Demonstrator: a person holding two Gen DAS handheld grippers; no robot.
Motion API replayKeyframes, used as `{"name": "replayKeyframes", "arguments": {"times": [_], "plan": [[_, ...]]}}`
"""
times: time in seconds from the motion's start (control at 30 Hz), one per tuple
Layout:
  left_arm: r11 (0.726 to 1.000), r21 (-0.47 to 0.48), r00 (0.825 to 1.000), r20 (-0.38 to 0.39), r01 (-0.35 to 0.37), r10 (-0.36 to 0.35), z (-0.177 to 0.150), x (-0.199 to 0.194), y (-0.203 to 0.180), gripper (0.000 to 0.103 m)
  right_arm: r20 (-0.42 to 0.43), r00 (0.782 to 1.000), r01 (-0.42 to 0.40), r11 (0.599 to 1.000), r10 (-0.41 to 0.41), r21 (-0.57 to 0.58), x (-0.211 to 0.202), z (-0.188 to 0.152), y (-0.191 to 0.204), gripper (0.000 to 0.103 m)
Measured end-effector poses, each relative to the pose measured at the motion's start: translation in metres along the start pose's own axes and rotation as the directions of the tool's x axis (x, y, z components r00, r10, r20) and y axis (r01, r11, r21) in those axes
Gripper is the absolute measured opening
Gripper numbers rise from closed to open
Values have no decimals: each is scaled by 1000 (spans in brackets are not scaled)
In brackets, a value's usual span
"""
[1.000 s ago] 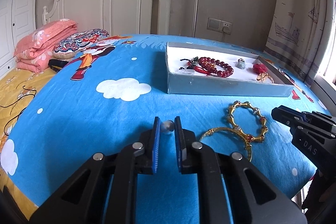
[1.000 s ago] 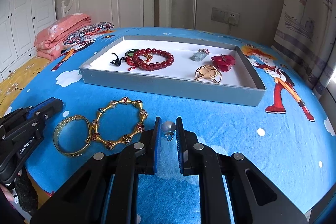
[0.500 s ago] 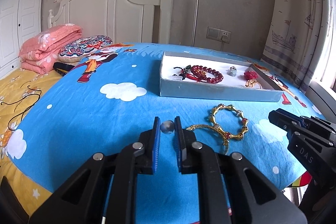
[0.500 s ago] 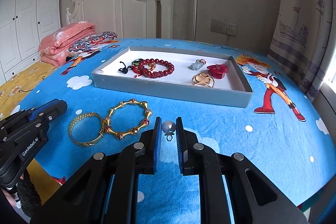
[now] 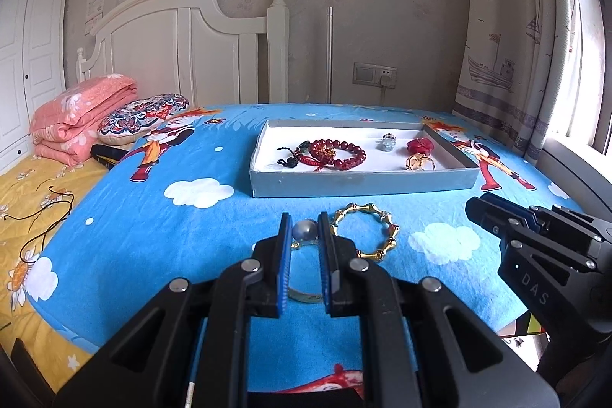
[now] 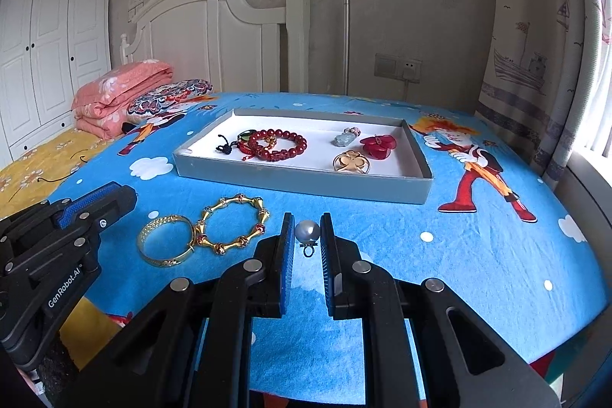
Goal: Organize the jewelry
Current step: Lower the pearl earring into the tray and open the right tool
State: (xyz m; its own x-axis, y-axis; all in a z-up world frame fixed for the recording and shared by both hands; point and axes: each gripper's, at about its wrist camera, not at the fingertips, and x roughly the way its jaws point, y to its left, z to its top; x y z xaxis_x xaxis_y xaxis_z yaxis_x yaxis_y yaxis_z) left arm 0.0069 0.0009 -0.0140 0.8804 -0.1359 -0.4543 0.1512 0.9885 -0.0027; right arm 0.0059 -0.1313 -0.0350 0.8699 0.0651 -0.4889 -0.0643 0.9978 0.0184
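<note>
The left tongs (image 5: 304,230) are clamped on a grey pearl (image 5: 305,230) above the bed (image 5: 153,228), where a gold bangle (image 6: 165,240) touches a gold bead bracelet (image 6: 232,224). The right tongs (image 6: 306,231) pinch another pearl pendant (image 6: 307,232), short of the grey tray (image 6: 306,180).

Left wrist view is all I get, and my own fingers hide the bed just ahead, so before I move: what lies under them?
Observer: A plain gold bangle, flat on the blue sheet; the right wrist view shows it whole.
Operator: Clear of everything else?
Observer: No, its rim meets the segmented gold bracelet beside it.
Operator: Is the other gripper carrying anything?
Observer: Yes, the right gripper is shut on a pearl pendant.
</note>
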Motion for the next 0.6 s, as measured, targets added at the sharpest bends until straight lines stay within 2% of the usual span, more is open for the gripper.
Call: {"name": "replayKeyframes", "arguments": {"times": [0.3, 0.6], "plan": [[1000, 21, 1000, -21, 8, -8, 5, 11, -12, 13, 2, 1000, 13, 999, -13, 29, 4, 7, -12, 13], [998, 55, 999, -43, 12, -10, 44, 55, -26, 13, 22, 998, 55, 997, -57, 60, 25, 43, -33, 13]]}}
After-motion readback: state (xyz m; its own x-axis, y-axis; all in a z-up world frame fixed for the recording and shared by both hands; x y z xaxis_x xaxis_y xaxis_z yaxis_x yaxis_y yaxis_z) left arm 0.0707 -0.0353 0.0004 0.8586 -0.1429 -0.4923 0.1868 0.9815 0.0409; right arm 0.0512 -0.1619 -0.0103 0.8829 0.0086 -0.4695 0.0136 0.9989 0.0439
